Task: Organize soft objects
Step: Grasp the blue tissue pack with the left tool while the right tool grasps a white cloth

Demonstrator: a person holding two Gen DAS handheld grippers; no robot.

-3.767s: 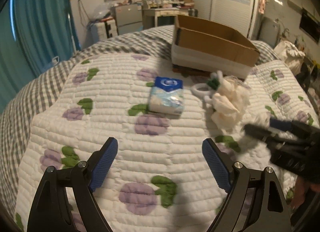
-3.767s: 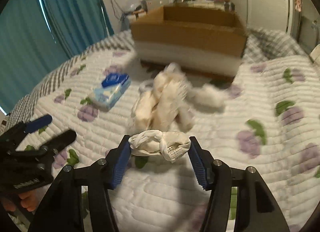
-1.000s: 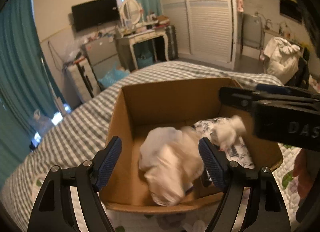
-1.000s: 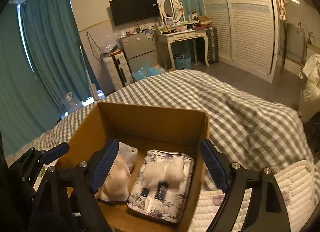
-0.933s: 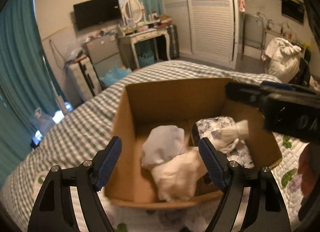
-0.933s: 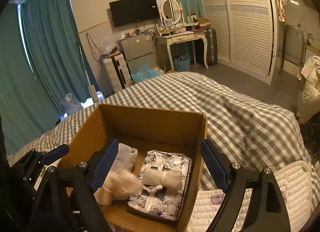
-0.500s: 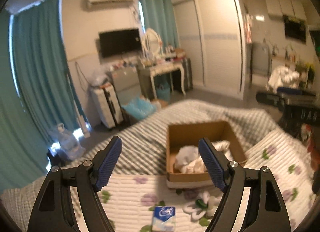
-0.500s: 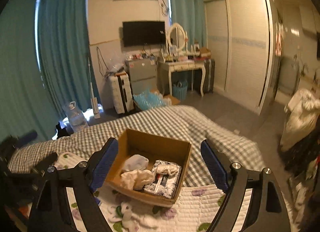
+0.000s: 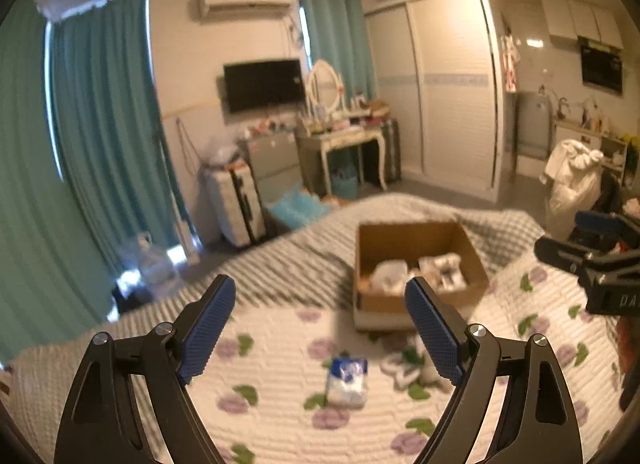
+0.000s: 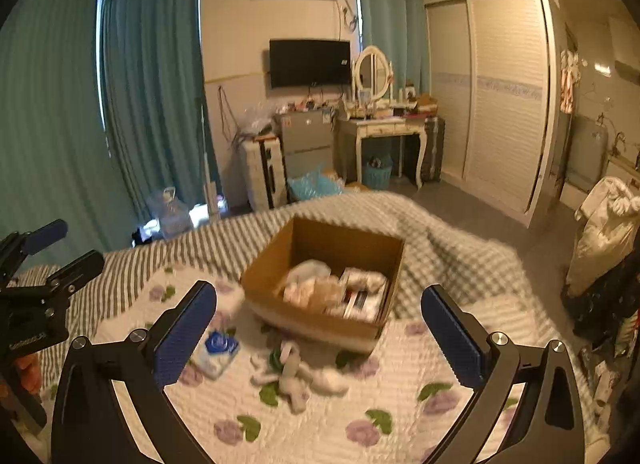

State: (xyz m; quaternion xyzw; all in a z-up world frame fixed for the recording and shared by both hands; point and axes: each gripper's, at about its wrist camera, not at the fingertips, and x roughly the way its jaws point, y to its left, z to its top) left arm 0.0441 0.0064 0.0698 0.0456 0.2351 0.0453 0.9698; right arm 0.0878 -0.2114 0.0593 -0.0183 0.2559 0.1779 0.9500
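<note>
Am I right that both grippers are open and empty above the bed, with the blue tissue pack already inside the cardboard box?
Not quite: the blue tissue pack lies on the quilt outside the cardboard box, as the right wrist view shows. Left gripper and right gripper are open and empty.

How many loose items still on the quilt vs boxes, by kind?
Tissue pack: 1
White plush toy: 1
Cardboard box: 1, contents too blurred to count
Total: 3
</note>
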